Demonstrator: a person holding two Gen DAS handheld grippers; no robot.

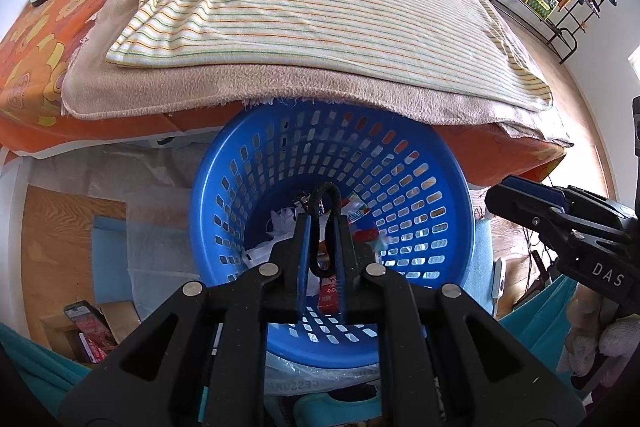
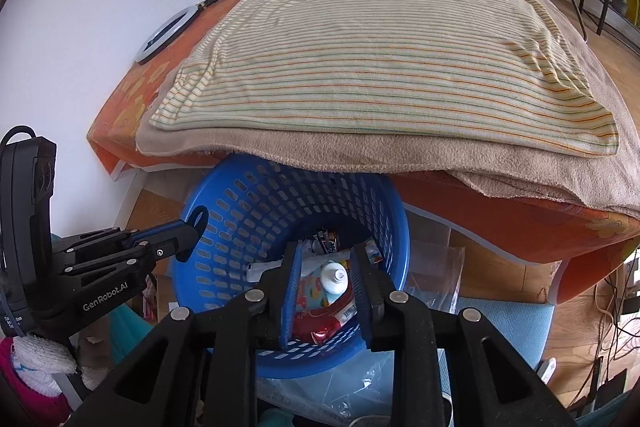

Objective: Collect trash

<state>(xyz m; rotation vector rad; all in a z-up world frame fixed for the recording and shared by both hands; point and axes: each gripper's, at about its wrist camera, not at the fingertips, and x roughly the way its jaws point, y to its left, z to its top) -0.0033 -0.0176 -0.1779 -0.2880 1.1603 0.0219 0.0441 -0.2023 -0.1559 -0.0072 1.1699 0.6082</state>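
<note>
Both grippers hang over a blue basket [image 1: 224, 187] that stands on the floor against the near edge of a bed [image 1: 36, 75], partly under the overhanging blanket [image 1: 280, 83].

The left gripper [image 1: 323, 223] points steeply down into the basket. Between its narrowly parted jaws sits a black cord loop [image 1: 329, 193], its long axis along the fingers, its rounded end poking past the tips toward the bed. Whether the pads press on it cannot be told.

The right gripper [image 2: 326, 259] also points down into the basket, jaws apart. Between them shows a tube [image 2: 334, 281] with a white cap, cap end toward the fingertips, long axis roughly along the fingers; it touches neither pad. Red wrappers [image 2: 320, 327] and white paper [image 1: 280, 227] lie on the basket bottom.
</note>
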